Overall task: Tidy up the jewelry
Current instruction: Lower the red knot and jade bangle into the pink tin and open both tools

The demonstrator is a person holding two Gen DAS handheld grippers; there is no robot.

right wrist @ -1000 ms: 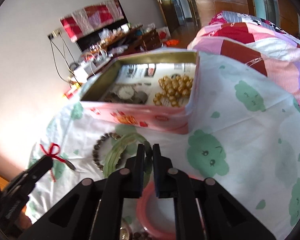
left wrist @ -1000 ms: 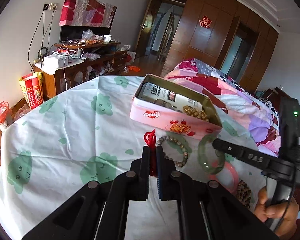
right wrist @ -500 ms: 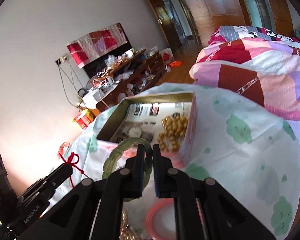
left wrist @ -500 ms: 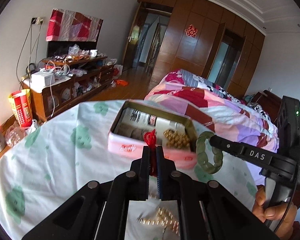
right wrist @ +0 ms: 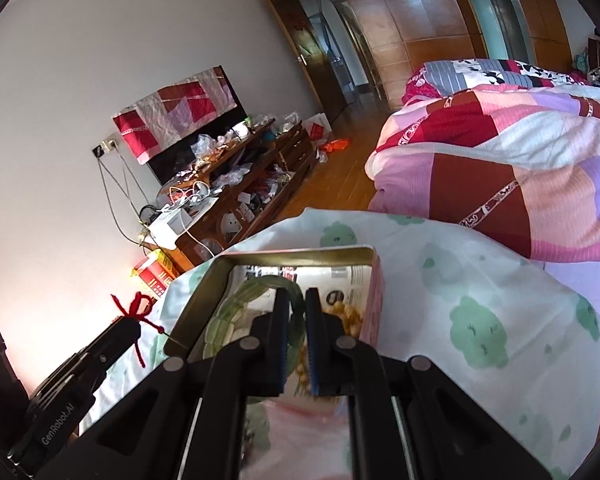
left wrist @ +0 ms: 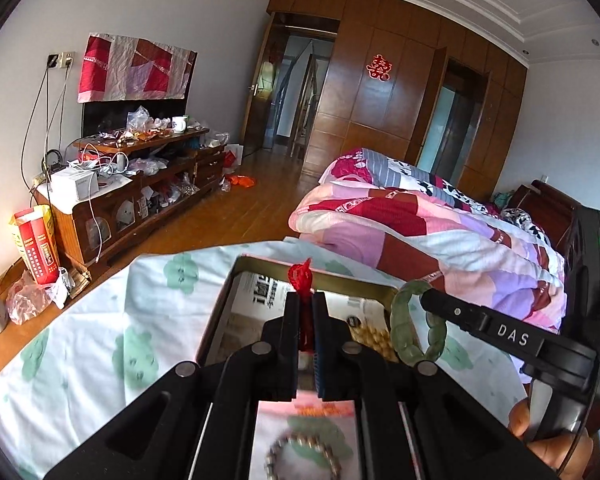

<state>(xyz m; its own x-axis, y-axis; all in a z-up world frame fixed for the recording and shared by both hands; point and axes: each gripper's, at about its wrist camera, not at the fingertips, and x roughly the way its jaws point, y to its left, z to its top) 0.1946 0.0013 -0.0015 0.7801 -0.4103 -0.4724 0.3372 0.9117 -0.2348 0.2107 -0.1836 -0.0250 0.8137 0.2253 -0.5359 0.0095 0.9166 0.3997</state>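
My left gripper [left wrist: 307, 300] is shut on a red knotted cord [left wrist: 302, 278] and holds it above the open pink tin [left wrist: 342, 280]. My right gripper [right wrist: 298, 294] is shut on a green jade bangle [right wrist: 236, 308] and holds it over the tin [right wrist: 300, 254]. The bangle also shows in the left wrist view [left wrist: 404, 320], at the tip of the right gripper [left wrist: 426, 298]. Gold beads [right wrist: 346, 314] lie inside the tin. A dark bead bracelet [left wrist: 300, 448] lies on the cloth below the left gripper. The left gripper with the red cord [right wrist: 134, 310] shows at the left of the right wrist view.
The tin stands on a white cloth with green prints [left wrist: 100, 344]. A bed with a patchwork quilt [left wrist: 420, 224] is behind it to the right. A cluttered wooden cabinet [left wrist: 132, 184] stands by the left wall.
Both grippers have risen from the cloth and moved forward over the tin, the left one carrying the red cord and the right one the green bangle.
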